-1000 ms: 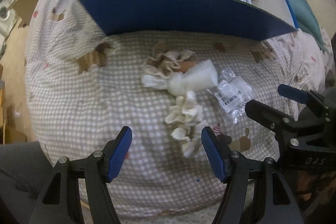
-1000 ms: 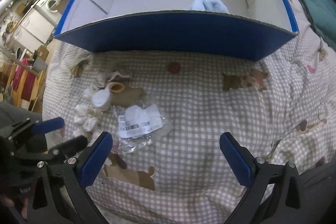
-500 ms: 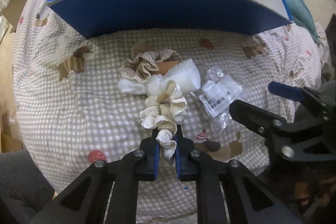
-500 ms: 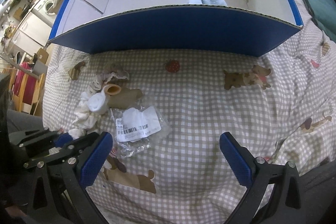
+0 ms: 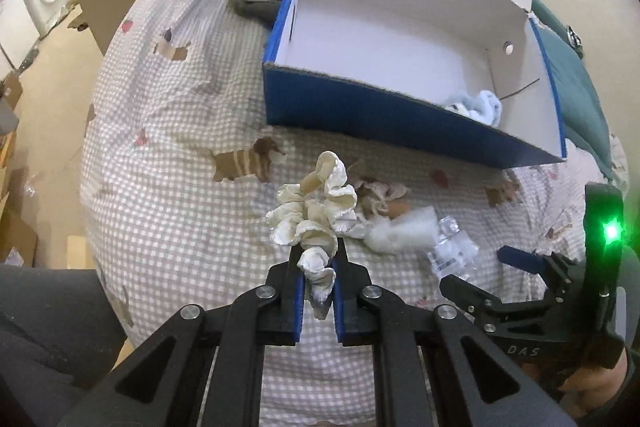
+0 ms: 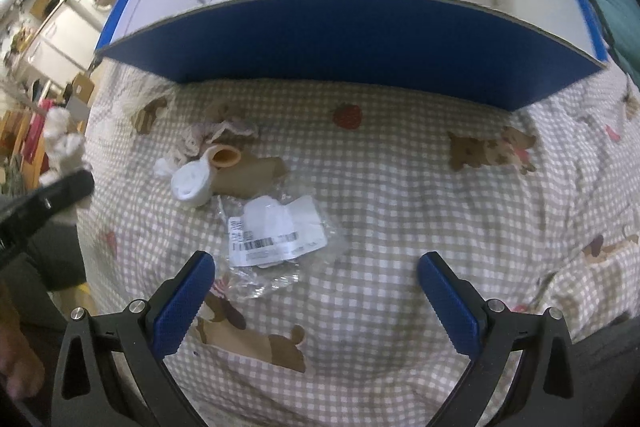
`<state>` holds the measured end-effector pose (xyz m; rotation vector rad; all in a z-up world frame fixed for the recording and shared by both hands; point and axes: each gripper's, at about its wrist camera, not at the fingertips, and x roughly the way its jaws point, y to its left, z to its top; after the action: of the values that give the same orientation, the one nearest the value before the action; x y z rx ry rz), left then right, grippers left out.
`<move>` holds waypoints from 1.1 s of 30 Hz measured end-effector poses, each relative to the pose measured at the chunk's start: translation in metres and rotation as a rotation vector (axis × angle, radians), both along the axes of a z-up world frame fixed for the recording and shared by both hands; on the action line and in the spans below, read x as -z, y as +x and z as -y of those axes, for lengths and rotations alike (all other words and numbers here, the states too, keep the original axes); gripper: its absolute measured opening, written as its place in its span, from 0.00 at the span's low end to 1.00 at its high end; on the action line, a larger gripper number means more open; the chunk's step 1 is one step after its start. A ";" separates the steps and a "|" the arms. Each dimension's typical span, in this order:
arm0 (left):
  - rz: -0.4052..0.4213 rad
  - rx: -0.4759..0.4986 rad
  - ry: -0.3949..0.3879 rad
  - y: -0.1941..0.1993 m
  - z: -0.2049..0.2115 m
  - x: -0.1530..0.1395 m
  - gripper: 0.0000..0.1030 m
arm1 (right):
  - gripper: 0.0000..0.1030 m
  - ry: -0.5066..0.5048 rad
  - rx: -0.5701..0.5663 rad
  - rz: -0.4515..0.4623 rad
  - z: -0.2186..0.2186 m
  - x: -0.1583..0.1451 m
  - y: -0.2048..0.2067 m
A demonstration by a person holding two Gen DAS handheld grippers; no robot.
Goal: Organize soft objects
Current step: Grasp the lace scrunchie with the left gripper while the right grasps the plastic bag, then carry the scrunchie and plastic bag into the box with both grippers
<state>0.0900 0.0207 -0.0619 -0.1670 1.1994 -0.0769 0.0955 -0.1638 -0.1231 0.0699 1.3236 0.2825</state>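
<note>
We see our left tool clenched on the cream ruffled scrunchie, which hangs above the checked bedspread. Our right tool is released, nothing between its pads, over the clear packet. The white sock and lace scrunchie lie near the blue box, which holds a pale blue cloth.

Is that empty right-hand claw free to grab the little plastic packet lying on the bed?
Probably yes. The right gripper is open with nothing between its jaws, and the plastic packet lies flat on the checked bedspread just ahead of it, uncovered. The left gripper, clamped on a cream scrunchie, stands off to the side.
</note>
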 end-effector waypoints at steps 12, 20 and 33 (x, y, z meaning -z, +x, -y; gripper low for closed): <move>-0.038 -0.011 -0.014 0.005 0.005 0.009 0.10 | 0.71 -0.101 -0.105 0.024 -0.038 0.018 0.012; -0.027 -0.022 0.005 0.007 0.007 0.010 0.10 | 0.27 -0.120 -0.173 0.084 -0.052 0.005 0.003; -0.008 -0.022 0.034 0.005 0.012 0.009 0.10 | 0.27 -0.079 -0.046 0.182 -0.007 -0.041 -0.016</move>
<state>0.0953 0.0091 -0.0711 -0.1506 1.2064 -0.0370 0.0797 -0.1572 -0.0821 -0.0524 1.1554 0.2691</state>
